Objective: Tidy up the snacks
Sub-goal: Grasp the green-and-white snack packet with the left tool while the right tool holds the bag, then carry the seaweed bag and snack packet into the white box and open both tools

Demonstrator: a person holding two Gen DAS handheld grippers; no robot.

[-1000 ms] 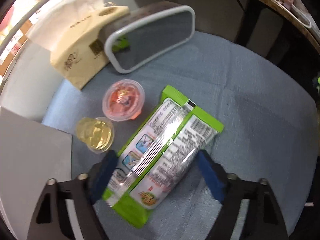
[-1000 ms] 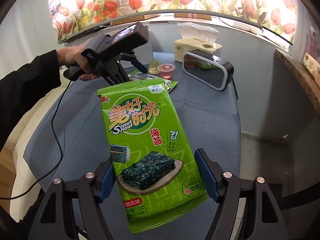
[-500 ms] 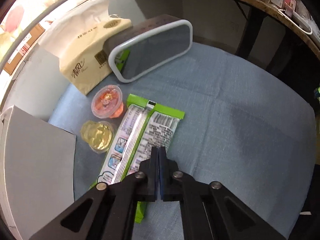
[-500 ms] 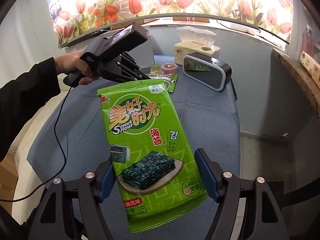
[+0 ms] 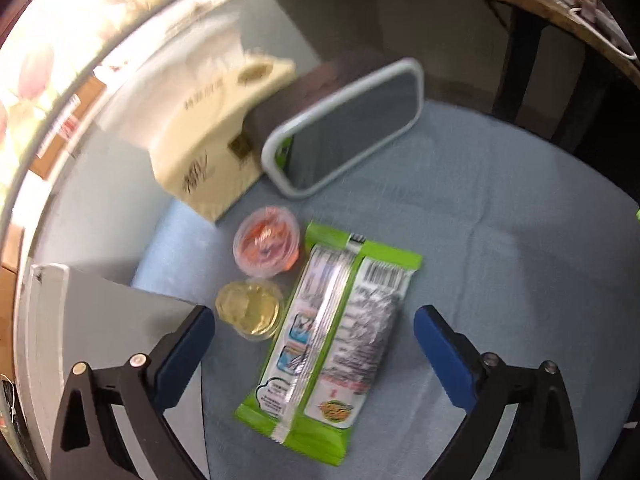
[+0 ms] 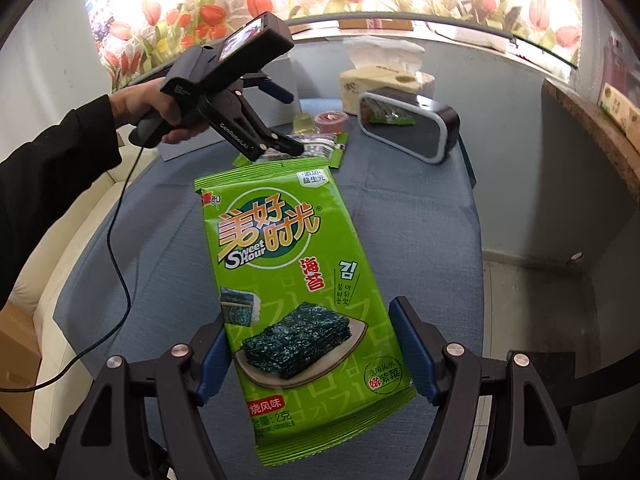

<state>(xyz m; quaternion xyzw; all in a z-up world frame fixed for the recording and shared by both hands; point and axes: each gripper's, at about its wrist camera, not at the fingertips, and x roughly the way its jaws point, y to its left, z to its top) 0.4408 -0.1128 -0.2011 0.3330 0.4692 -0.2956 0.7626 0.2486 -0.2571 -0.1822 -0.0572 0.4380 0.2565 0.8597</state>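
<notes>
A green seaweed packet (image 6: 288, 272), printed side up, hangs above the blue tablecloth with my right gripper (image 6: 310, 332) shut on its lower sides. A second green packet (image 5: 340, 340) lies back side up on the cloth beside a red jelly cup (image 5: 267, 246) and a yellow jelly cup (image 5: 248, 312). Above it hovers my left gripper (image 5: 312, 316), jaws opening and spread wide, with the packet below them and the pads clear of it. In the right wrist view that left gripper (image 6: 286, 120) is held by a person's hand (image 6: 160, 108) over the same packet (image 6: 320, 148).
A black bin with a white rim (image 5: 344, 128) lies on its side at the back, something green inside it. A cream tissue box (image 5: 216, 140) stands beside it, and a grey-white box (image 5: 100, 320) sits left of the cups. A cable (image 6: 120, 240) trails off the table's left edge.
My left gripper, half open around the packet a second ago, then shut, now stands wide open. The packet has gone from slanted to nearly straight beside the cups. The right gripper has not moved.
</notes>
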